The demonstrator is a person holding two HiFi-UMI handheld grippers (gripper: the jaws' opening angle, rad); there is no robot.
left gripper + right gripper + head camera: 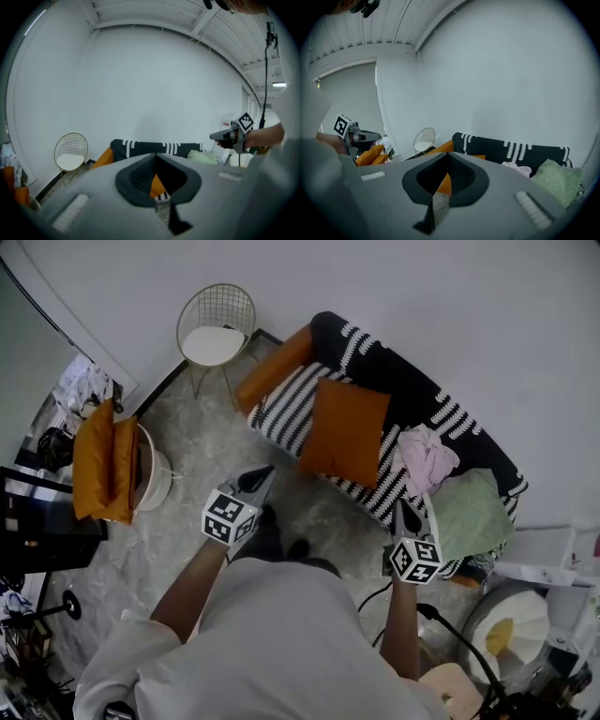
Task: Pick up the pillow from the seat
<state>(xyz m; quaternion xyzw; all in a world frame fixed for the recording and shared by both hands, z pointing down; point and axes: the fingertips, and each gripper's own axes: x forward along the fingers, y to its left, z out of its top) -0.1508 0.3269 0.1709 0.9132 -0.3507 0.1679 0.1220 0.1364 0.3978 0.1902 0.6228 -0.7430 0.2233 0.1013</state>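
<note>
A: Where's the orange pillow (345,430)?
B: On the striped sofa (281,413) by the white wall (422,296), wire chair (216,320) left, marbled floor (202,446) nearer.
A: Jaws?
B: Left gripper (265,474) and right gripper (401,510): closed, empty.

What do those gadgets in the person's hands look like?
Each hand carries a grey tool: the left gripper and right gripper taper to dark pointed jaws. Each bears a white cube with black square markers. The person wears a pale short-sleeved shirt.
</note>
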